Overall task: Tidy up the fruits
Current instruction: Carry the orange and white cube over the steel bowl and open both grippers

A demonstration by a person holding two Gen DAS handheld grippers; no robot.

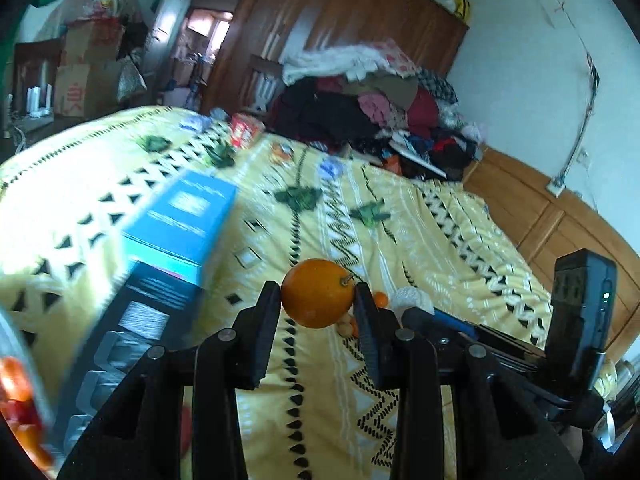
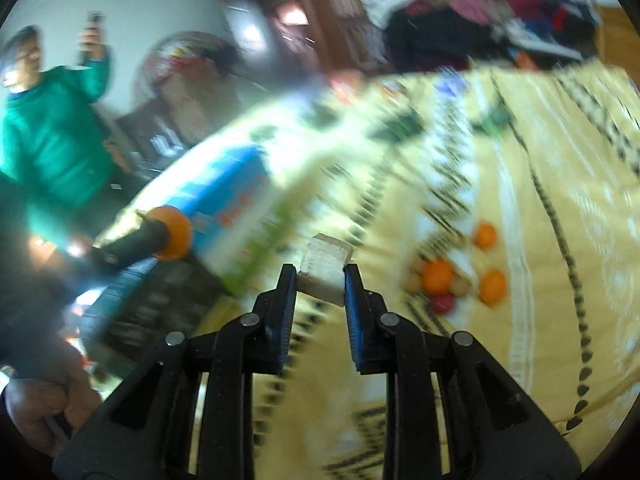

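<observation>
R gripper (image 2: pixel 320 276) jaws clamp white block (image 2: pixel 325 266); fruits (image 2: pixel 456 278) on bedspread (image 2: pixel 540 208).

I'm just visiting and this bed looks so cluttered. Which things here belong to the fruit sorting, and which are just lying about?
Part of the job:
- orange, gripped by the left gripper
- white block, gripped by the right gripper
- fruit pile on the bedspread

Just lying about:
- blue box
- clothes heap
- wardrobe
- cardboard boxes

Black left gripper (image 1: pixel 318 300) with black pads, right gripper (image 2: pixel 321 280) black with blue ribbed pads, silver pivot screws on both
</observation>
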